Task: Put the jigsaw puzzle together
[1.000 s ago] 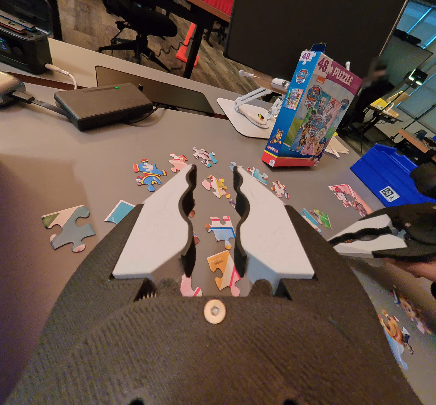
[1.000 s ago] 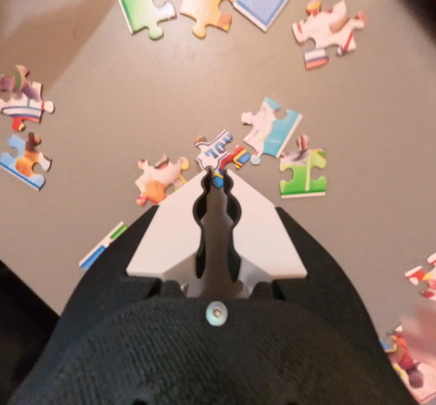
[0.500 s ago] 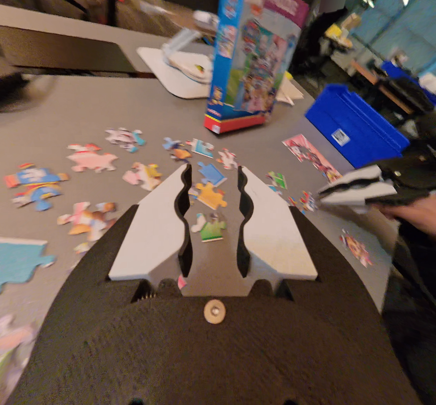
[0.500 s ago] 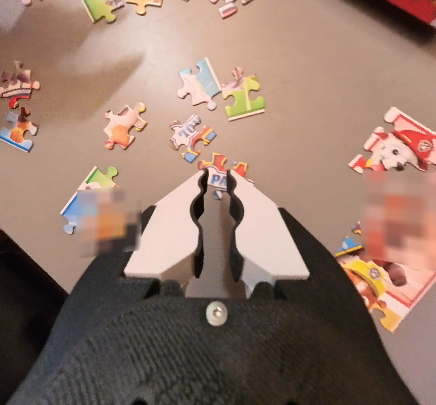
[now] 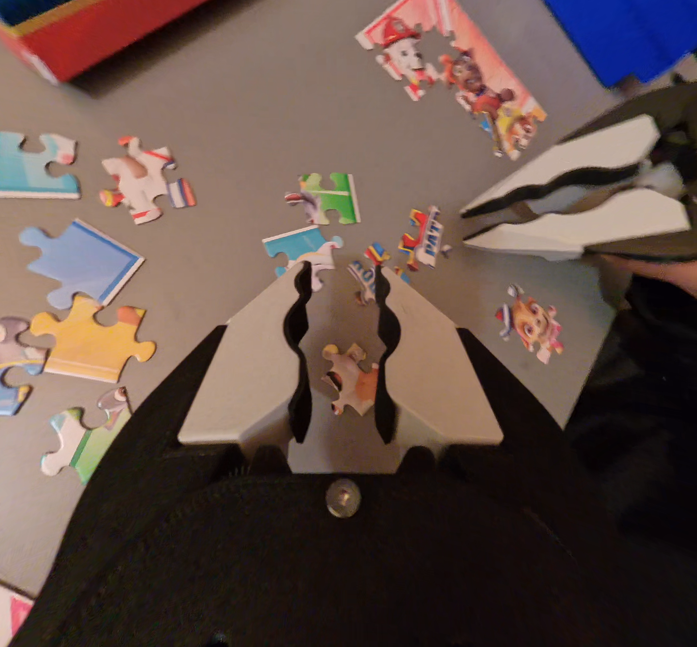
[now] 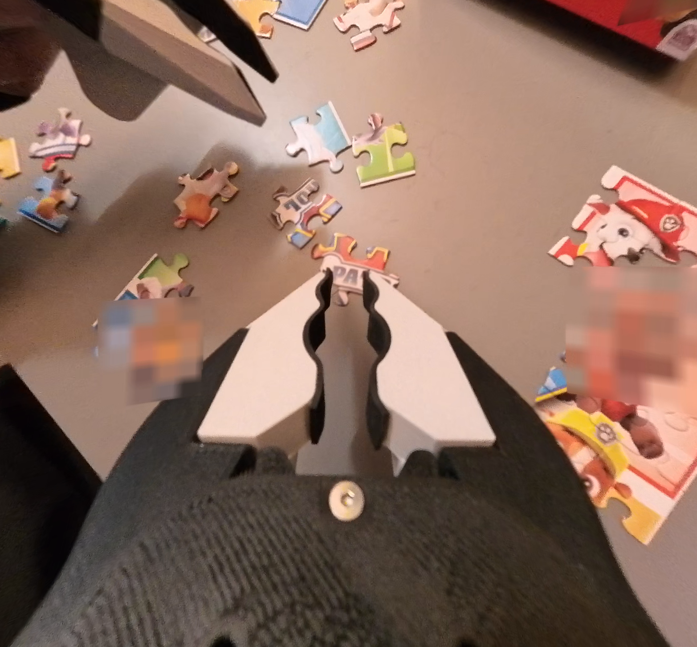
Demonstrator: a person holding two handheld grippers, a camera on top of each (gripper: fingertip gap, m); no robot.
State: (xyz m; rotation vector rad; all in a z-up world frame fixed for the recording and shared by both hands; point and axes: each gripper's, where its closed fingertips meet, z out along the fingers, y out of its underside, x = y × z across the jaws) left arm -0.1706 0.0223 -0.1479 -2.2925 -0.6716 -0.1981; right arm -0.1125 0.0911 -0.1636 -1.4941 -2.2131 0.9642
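Note:
Loose jigsaw pieces lie on a grey table (image 5: pixel 245 119). My left gripper (image 5: pixel 343 269) is open and empty, pointing down at the table. A blue and white lettered piece (image 5: pixel 366 279) lies flat by its right fingertip, a teal piece (image 5: pixel 298 248) by its left one, and a dog piece (image 5: pixel 350 380) lies on the table under the gap. My right gripper (image 6: pixel 347 280) is open with a narrow gap, hovering over a red and white lettered piece (image 6: pixel 352 259). The left wrist view shows that piece (image 5: pixel 420 240) flat on the table, clear of the right gripper (image 5: pixel 464 228).
The red-edged puzzle box (image 5: pixel 132 17) stands at the back and a blue bin (image 5: pixel 622 17) at the far right. A joined section with dogs (image 5: pixel 452 67) lies near the bin. A green piece (image 5: pixel 332 197) and several others lie around. The left gripper (image 6: pixel 264 97) reaches in at the right view's upper left. The grippers' ends are close to 10 cm from one another.
My left gripper tipped from looking across the table to looking down and moved close to the right gripper. My right gripper drew back from the blue lettered piece to the red one and opened slightly.

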